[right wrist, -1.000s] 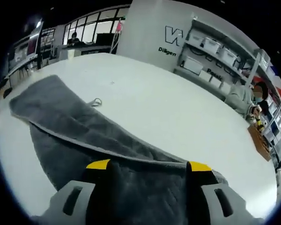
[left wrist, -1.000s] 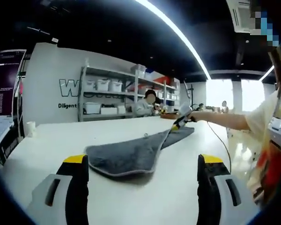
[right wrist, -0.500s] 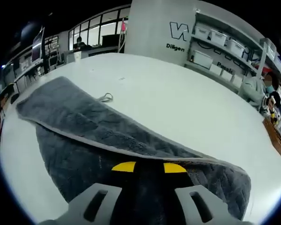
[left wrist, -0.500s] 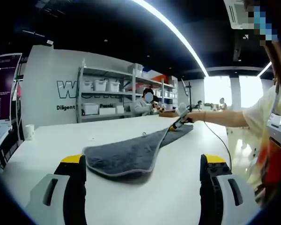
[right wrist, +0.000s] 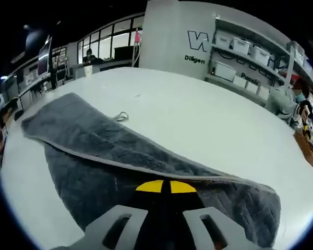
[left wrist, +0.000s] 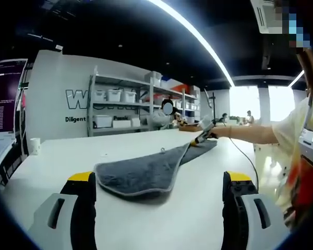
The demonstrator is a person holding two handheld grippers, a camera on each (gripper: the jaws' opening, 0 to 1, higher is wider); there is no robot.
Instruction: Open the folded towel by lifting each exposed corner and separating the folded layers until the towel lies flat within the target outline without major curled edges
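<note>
While right hand-held gripper (right wrist: 164,186) pinches towel (right wrist: 120,156) w/ jaws closed, tips partly buried in fabric, left hand-held gripper (left wrist: 159,179) hangs open over worktop (left wrist: 52,161).

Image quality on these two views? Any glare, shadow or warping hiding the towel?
Left gripper view: ceiling light strip and far windows blown out, towel sharp, soft shadow under its near edge. Right gripper view: even light, table bright but not clipped, fisheye bends the shelves; towel texture crisp.
</note>
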